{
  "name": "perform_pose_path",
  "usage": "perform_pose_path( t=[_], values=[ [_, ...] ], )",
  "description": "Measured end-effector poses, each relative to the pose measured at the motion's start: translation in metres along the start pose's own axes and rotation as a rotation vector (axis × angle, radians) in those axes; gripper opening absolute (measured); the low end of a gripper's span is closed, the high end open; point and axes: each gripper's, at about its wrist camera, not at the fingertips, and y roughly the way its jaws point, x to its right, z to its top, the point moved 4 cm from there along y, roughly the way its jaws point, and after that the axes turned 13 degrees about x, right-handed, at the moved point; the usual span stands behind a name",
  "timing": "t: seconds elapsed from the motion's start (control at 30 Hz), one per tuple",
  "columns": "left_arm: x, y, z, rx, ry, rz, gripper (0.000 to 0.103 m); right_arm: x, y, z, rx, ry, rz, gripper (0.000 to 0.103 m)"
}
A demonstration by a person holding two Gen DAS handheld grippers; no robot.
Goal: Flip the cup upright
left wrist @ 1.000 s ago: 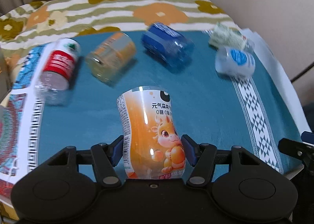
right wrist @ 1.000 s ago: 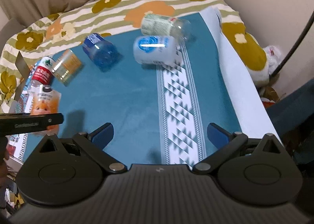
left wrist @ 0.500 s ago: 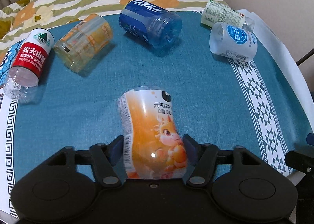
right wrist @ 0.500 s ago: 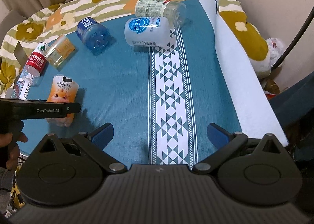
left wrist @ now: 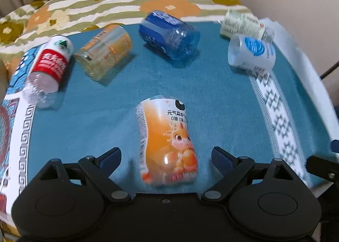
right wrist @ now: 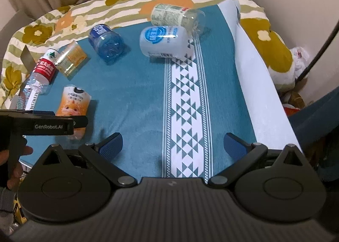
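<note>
Left hand-held gripper (left wrist: 166, 155) spread wide, fingers clear of orange cup (left wrist: 167, 142) on both sides. Cup stands upright on teal cloth (left wrist: 222, 102), near front left edge. Right hand-held gripper (right wrist: 172, 142) spread wide, holding nothing, over cloth.

Your surface: teal cloth (right wrist: 131, 85) with white triangle band | standing on it: orange dragon cup (left wrist: 167, 142) | lying on their sides: red-label bottle (left wrist: 48, 66), amber cup (left wrist: 103, 52), blue cup (left wrist: 169, 34), white cup (left wrist: 252, 53), green-label bottle (left wrist: 241, 23)
</note>
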Motion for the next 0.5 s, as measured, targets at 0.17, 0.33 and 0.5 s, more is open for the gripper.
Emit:
perform_pose_path(
  t=[0.17,0.33,0.5],
  values=[
    [-0.014,-0.039,0.004,0.038,-0.045,0.043,0.103,-0.021,-0.006,0.022,-0.001,-0.055,0.044,0.103],
    [-0.042,-0.067,0.001,0.064,-0.067,0.068,0.103,-0.051,0.004,0.041,-0.055,-0.07,0.092,0.103],
    [-0.078,-0.084,-0.004,0.088,-0.102,0.079,0.103,-0.091,0.025,0.056,-0.109,-0.094,0.136,0.103]
  ],
)
